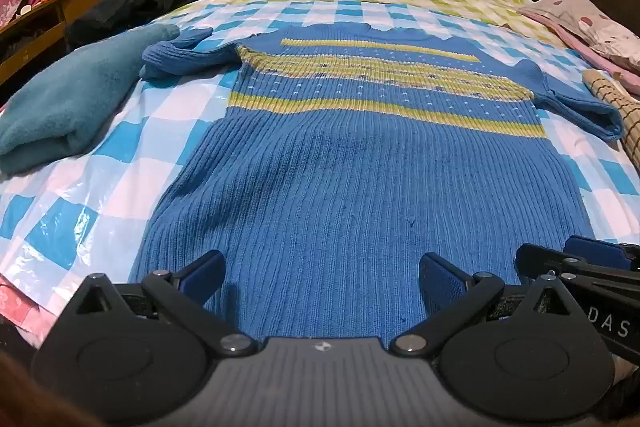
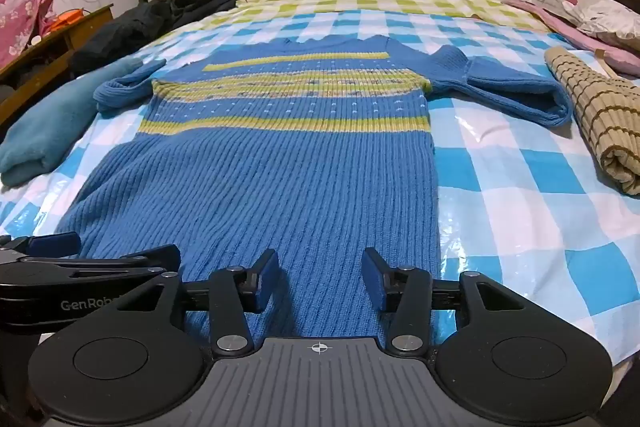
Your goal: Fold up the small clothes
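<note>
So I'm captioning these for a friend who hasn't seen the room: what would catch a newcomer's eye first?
First the blue sweater with yellow stripes, spread flat in the middle of the checked bed cover, sleeves out to both sides. Both tools, left and right, hover open over its near hem. A folded teal cloth lies to its left and a rolled tan checked towel to its right.

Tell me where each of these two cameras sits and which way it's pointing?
Left wrist: on the left gripper, looking down along the blue sweater on the bed; its own open fingers show, the right gripper at its right edge.
Right wrist: on the right gripper, nearer the sweater's right side; its open fingers show, the left gripper at left.
Shared: sweater, teal folded cloth, checked sheet.
</note>
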### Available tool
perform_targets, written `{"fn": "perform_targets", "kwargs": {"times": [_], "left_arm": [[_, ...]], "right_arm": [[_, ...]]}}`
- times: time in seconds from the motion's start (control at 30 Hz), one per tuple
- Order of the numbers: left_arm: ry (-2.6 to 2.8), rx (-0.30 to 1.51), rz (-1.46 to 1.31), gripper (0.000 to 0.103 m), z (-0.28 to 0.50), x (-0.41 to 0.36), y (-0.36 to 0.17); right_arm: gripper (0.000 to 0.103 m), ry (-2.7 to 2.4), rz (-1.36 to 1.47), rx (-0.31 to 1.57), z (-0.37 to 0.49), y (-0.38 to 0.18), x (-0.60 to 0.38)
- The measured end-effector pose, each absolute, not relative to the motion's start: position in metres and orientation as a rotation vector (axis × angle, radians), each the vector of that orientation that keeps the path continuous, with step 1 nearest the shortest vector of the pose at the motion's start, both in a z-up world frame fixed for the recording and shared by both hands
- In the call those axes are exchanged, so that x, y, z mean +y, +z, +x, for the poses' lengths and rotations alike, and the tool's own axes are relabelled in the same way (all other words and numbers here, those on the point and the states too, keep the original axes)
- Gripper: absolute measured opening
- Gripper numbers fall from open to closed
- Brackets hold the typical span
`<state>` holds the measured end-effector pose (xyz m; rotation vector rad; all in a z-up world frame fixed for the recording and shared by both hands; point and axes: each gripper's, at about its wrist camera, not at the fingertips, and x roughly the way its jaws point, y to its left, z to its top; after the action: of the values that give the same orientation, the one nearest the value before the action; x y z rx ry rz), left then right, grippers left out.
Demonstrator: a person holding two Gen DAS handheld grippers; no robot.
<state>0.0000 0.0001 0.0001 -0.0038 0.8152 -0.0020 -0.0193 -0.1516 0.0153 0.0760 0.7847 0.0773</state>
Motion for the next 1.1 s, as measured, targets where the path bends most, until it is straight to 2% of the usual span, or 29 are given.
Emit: {"fn": "perform_targets", "kwargs": {"times": [1.1], "left_arm": [[-0.038,0.903,-0.084,0.103,0.004,0.012,-0.016]], "right_arm": [[0.048,0.081,0.046,0.794,-0.018,0.011,-0.147]]}}
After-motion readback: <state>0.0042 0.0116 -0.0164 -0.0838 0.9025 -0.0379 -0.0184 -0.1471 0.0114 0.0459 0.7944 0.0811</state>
